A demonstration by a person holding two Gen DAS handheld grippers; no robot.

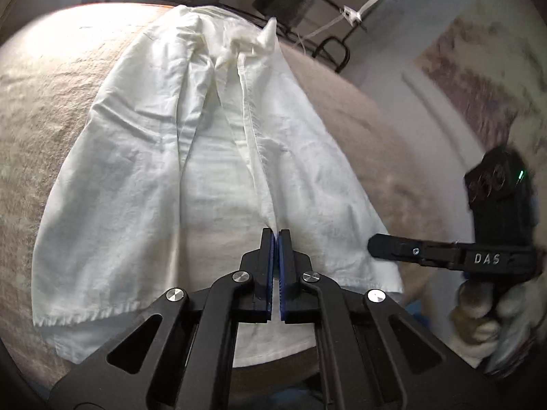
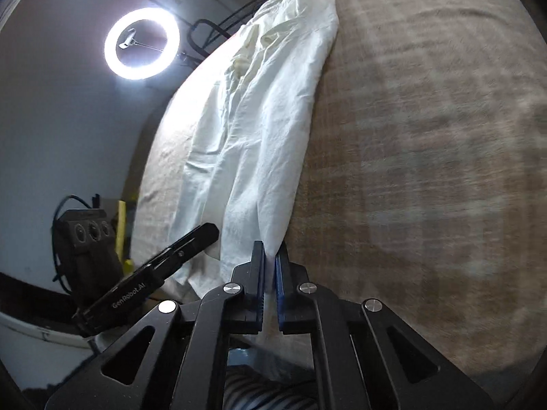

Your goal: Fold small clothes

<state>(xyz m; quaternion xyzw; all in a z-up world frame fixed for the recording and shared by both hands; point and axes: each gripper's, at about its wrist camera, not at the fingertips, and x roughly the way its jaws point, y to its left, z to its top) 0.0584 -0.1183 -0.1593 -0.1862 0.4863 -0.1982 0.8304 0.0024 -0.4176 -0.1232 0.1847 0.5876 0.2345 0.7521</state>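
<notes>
Gripping the near hem of a white garment [image 1: 212, 171] with both grippers; it lies spread lengthwise on a beige cloth-covered surface [image 1: 51, 109], its collar end at the far edge. Left gripper [image 1: 275, 235]: fingers clenched on a raised ridge of fabric near the middle of the hem. Right gripper [image 2: 270, 253]: fingers pinching a peaked fold at the hem's right corner, cloth visible between the blue pads. The two grippers sit near each other at the near end. A ring light [image 2: 142, 43] glares beyond the far side.

Judged step: start of a fold, both hem grips taken, nothing yet doubled over. The next move likely calls for lifting both grips together and carrying the hem toward the collar, keeping equal tension so the cloth does not skew or slip out.
</notes>
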